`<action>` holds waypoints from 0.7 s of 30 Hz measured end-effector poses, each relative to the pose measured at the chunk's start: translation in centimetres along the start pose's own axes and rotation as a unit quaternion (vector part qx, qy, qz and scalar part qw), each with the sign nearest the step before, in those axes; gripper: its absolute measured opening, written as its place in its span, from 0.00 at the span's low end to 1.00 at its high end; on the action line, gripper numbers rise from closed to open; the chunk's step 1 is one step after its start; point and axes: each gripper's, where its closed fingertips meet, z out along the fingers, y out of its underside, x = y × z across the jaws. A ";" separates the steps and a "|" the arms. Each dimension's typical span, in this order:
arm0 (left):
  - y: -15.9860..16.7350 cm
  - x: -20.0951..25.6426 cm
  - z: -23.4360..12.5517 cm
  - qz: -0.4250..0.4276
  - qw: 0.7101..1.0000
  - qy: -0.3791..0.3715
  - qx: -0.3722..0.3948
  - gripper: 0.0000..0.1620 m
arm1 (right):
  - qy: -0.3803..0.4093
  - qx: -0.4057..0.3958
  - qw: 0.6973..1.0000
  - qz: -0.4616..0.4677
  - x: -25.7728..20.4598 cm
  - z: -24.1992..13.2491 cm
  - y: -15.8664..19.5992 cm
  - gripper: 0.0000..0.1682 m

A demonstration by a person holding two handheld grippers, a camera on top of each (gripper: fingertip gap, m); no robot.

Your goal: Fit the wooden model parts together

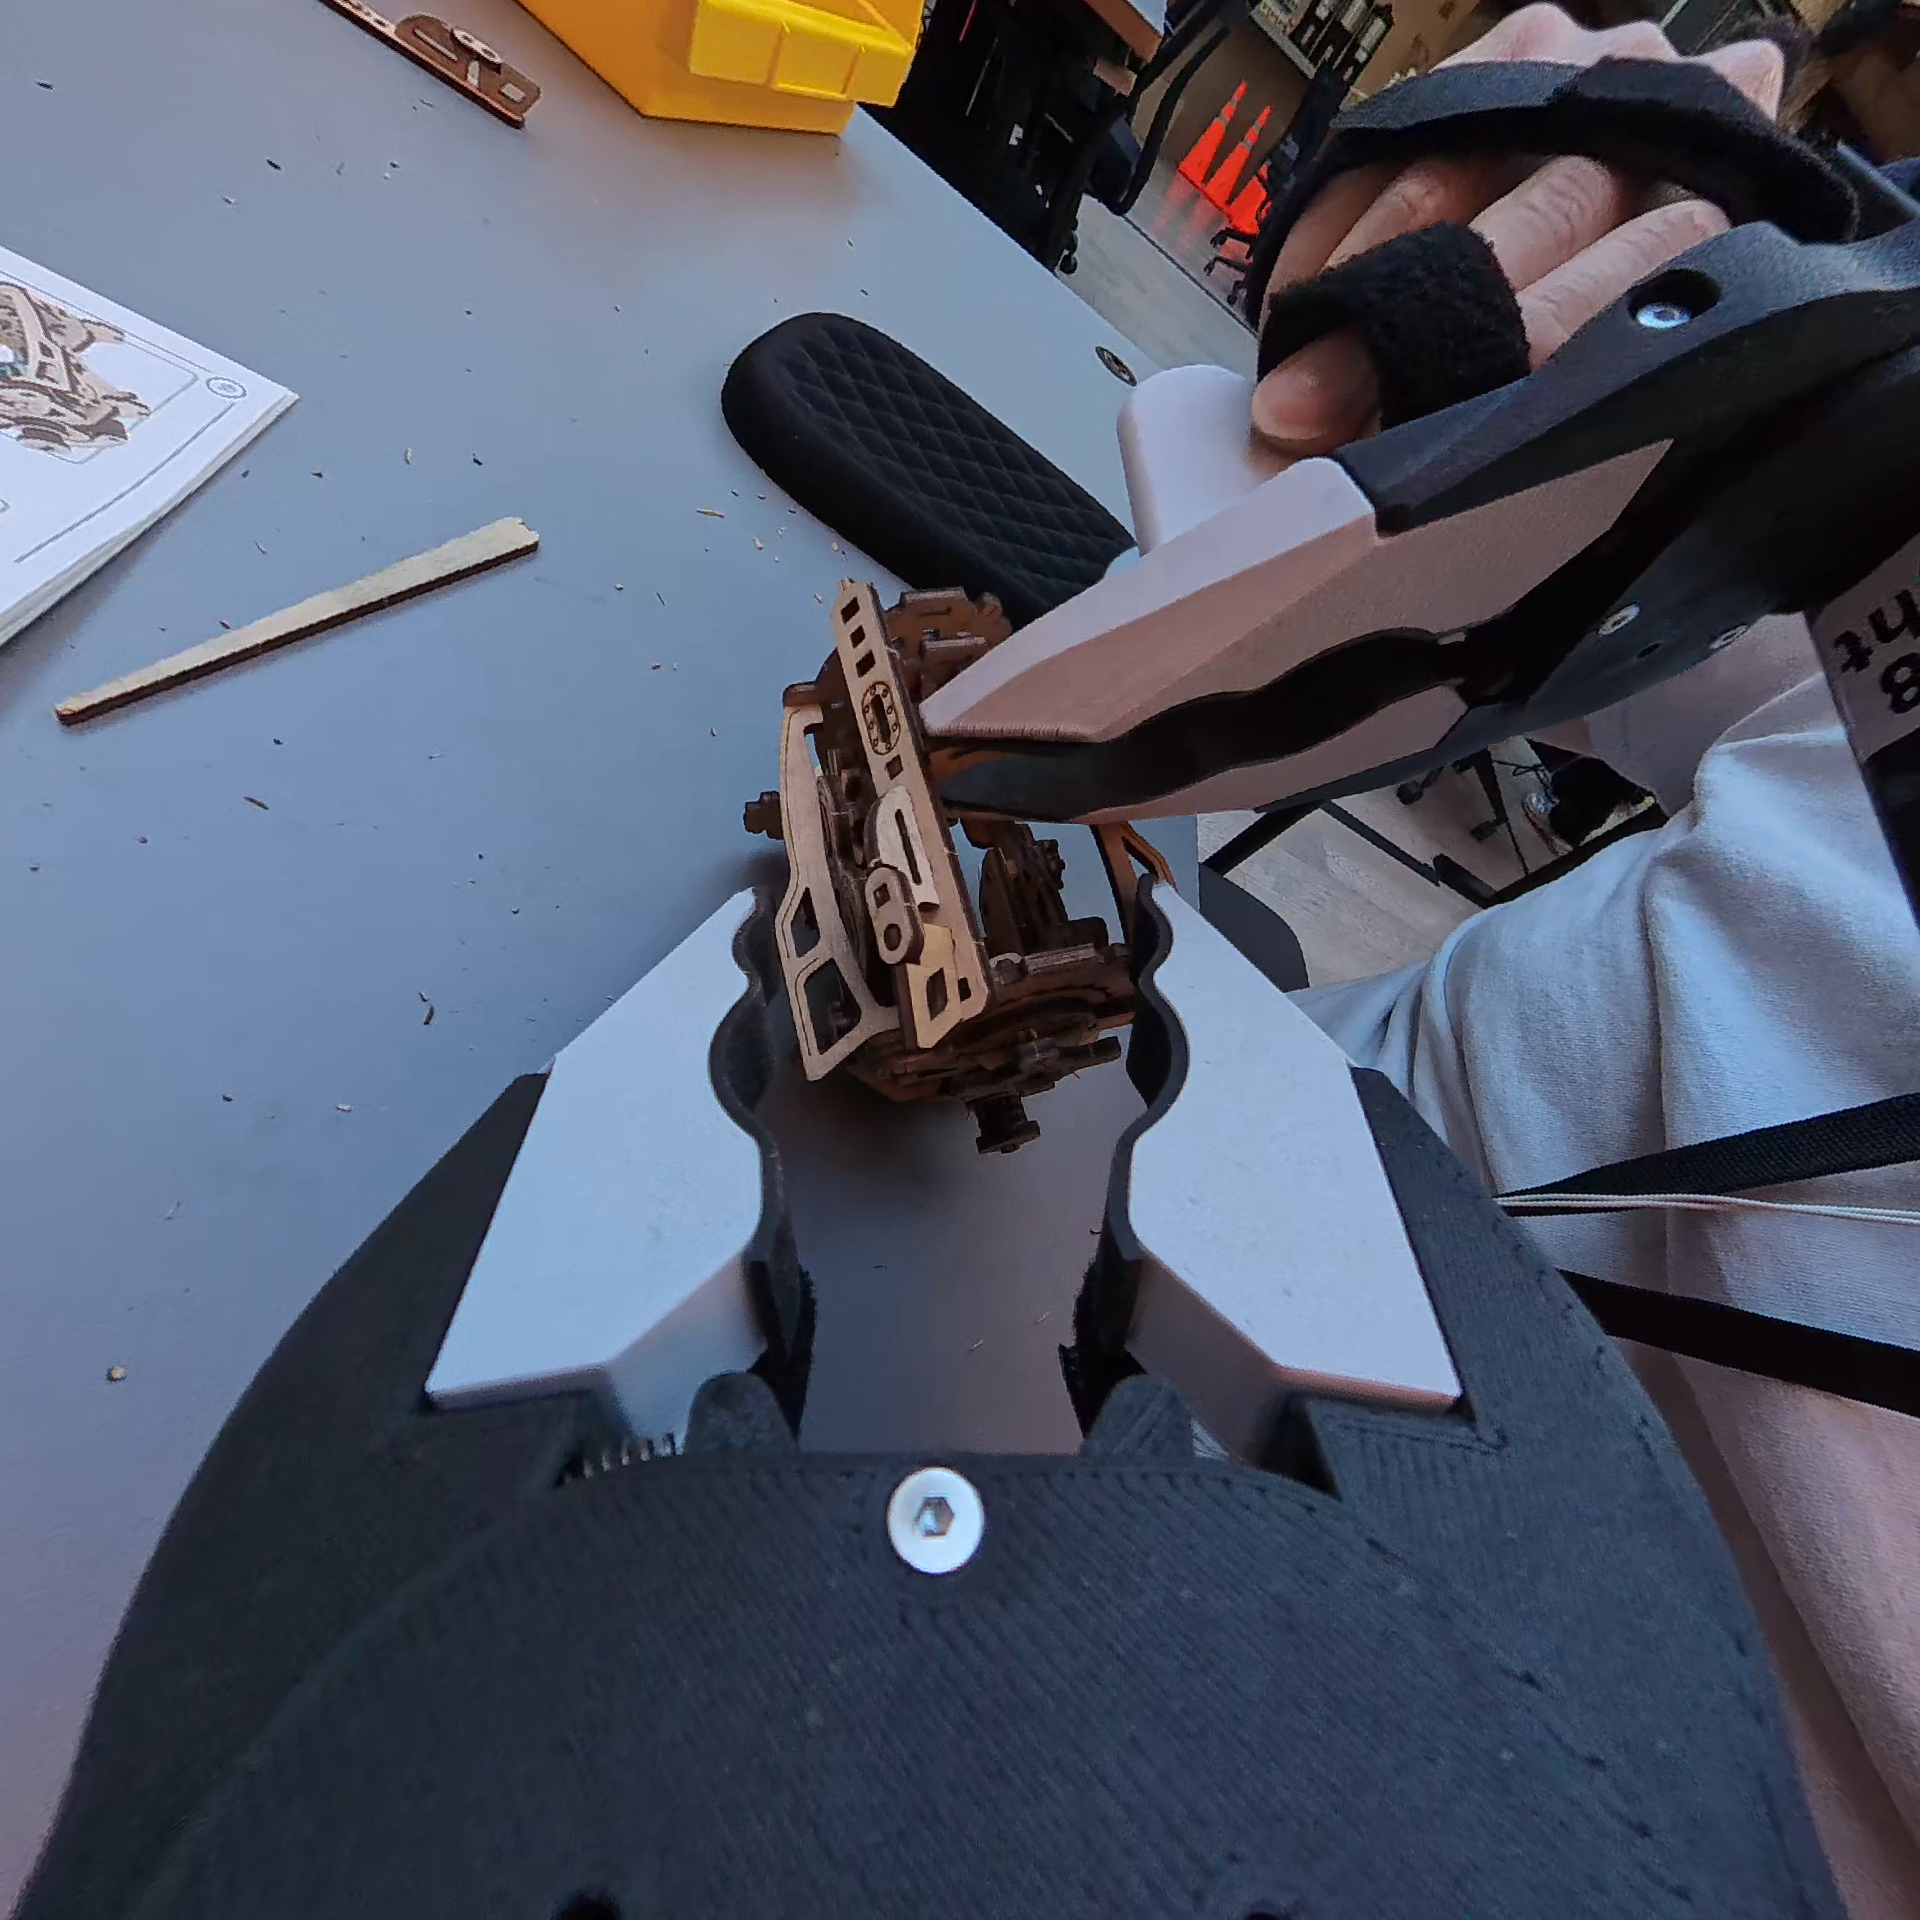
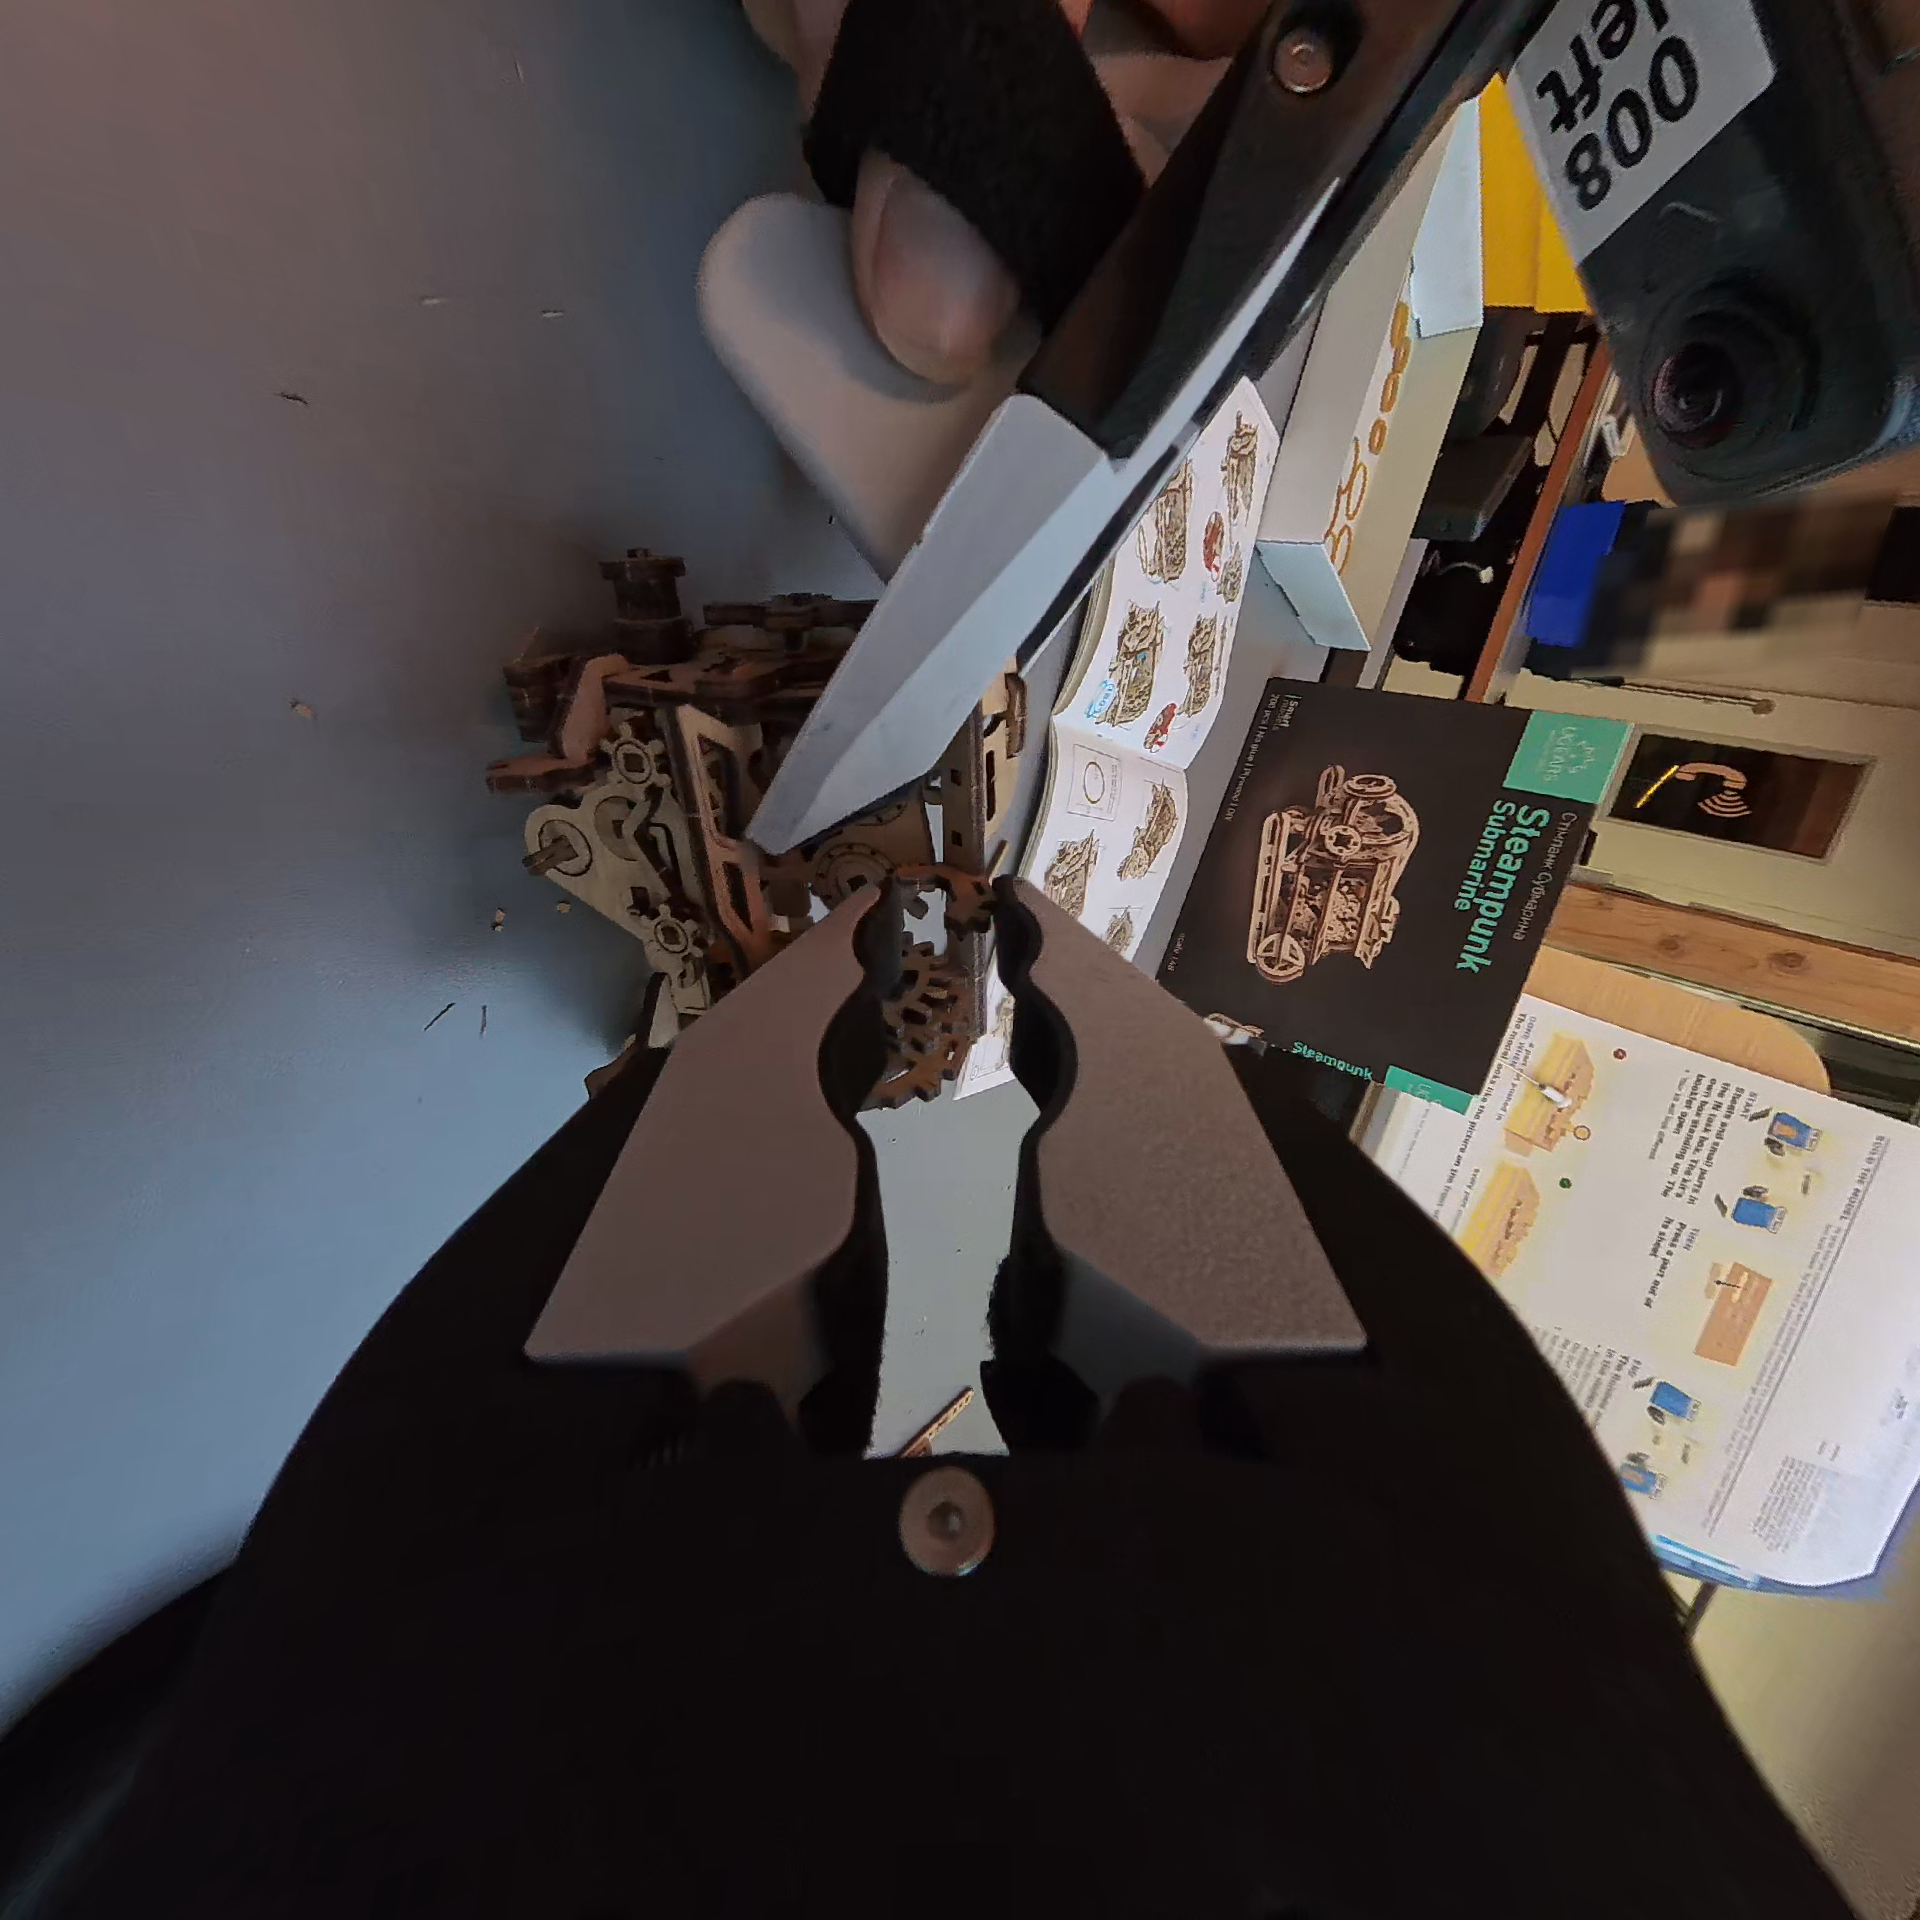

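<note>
The wooden model (image 1: 894, 935), a half-built block of light plates and dark gears, is tilted between the fingertips of my left gripper (image 1: 951, 909). Both pads touch its sides, so the gripper is shut on it just above the grey table (image 1: 416, 831). My right gripper (image 1: 935, 753) comes in from the right, its tips pinched at the model's upper side plate. In the right wrist view my right gripper (image 2: 940, 899) holds a small dark gear part (image 2: 951, 894) at the model (image 2: 644, 790). A left gripper finger (image 2: 935, 644) crosses over the model from above.
A wooden strip (image 1: 301, 618), an open instruction booklet (image 1: 104, 416), a black padded rest (image 1: 914, 468), a yellow bin (image 1: 748, 52) and a brown part sheet (image 1: 447, 52) lie on the table. A dark kit box (image 2: 1382, 883) and an instruction sheet (image 2: 1683, 1299) lie beyond. The person's leg (image 1: 1610, 1039) is at right. The tips of both grippers are at nearly the same place.
</note>
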 end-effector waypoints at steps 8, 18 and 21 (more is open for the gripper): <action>-0.1 0.0 0.1 0.001 1.000 -0.001 0.000 0.41 | -0.018 -0.008 0.999 0.035 0.1 -0.1 0.1 0.08; 0.0 -0.1 0.1 0.001 1.000 -0.003 -0.001 0.41 | -0.005 -0.022 0.999 0.023 0.0 0.1 0.2 0.10; 0.0 0.0 0.0 0.003 1.000 -0.004 -0.005 0.41 | 0.008 -0.024 1.000 0.013 0.0 0.1 0.1 0.10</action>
